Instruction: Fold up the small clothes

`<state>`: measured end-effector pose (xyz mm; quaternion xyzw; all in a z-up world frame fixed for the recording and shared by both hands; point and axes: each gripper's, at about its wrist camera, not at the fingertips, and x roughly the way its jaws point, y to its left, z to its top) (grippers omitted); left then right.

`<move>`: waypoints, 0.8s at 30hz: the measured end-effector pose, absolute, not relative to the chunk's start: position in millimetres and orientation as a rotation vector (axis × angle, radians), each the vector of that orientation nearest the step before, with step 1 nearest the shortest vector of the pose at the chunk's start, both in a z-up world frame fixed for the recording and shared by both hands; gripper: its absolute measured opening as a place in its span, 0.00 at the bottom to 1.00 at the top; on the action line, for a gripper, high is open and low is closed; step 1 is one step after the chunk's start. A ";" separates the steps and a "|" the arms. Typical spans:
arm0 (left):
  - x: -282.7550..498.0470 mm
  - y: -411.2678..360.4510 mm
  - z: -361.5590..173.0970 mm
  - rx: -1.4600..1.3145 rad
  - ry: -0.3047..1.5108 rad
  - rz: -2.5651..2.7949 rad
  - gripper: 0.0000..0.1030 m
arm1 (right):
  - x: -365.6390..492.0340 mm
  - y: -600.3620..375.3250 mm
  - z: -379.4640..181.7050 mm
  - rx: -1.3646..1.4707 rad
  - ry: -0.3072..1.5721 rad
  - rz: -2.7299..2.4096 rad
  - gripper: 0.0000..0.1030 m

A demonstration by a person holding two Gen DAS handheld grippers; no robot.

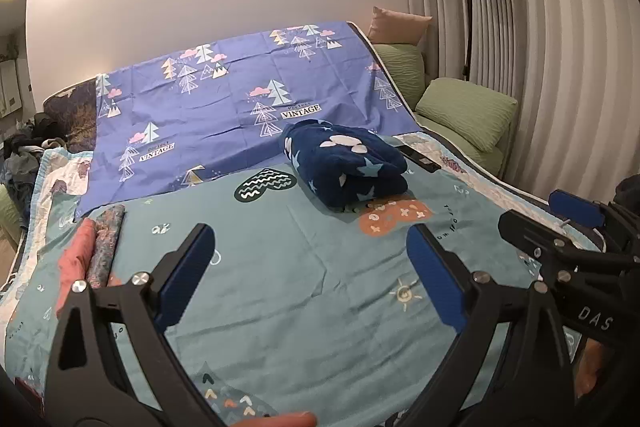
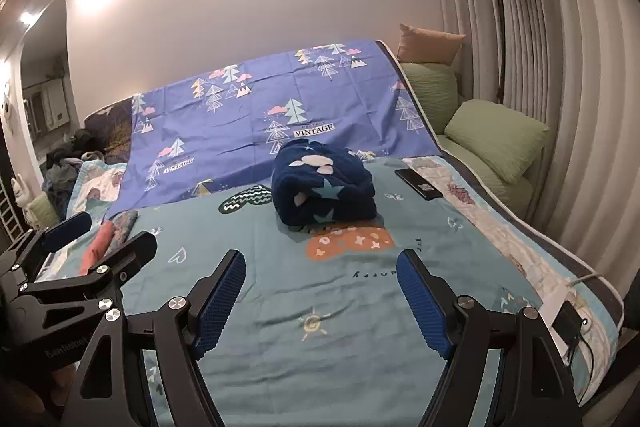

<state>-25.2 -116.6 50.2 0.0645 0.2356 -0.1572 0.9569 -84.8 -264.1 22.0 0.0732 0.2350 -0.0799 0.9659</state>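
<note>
A folded dark blue fleece garment [image 1: 346,167] with pale stars lies in a bundle on the teal patterned bedsheet [image 1: 280,287]; it also shows in the right wrist view [image 2: 322,189]. My left gripper [image 1: 312,259] is open and empty, above the sheet in front of the bundle. My right gripper [image 2: 322,283] is open and empty, also in front of the bundle. Each gripper shows at the edge of the other's view: the right gripper [image 1: 548,215] and the left gripper [image 2: 108,231]. Two folded clothes, one coral [image 1: 74,255] and one mottled grey [image 1: 105,247], lie at the sheet's left.
A purple tree-print sheet [image 1: 240,95] slopes up behind. A black phone [image 2: 418,183] lies right of the bundle. Green cushions [image 1: 466,111] and a floor lamp [image 1: 469,7] stand at the right by the curtain. A clothes pile [image 1: 24,155] sits far left. A cable and plug [image 2: 568,323] lie at the bed's right edge.
</note>
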 end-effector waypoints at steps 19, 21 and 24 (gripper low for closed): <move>-42.1 -114.5 51.0 0.154 0.463 -0.300 0.94 | -106.6 -259.4 23.2 0.119 0.455 -0.226 0.79; -42.8 -114.2 50.8 0.151 0.463 -0.294 0.94 | -107.2 -260.5 23.2 0.117 0.453 -0.232 0.79; -43.7 -114.4 50.6 0.150 0.462 -0.288 0.94 | -107.9 -260.5 21.9 0.114 0.455 -0.238 0.79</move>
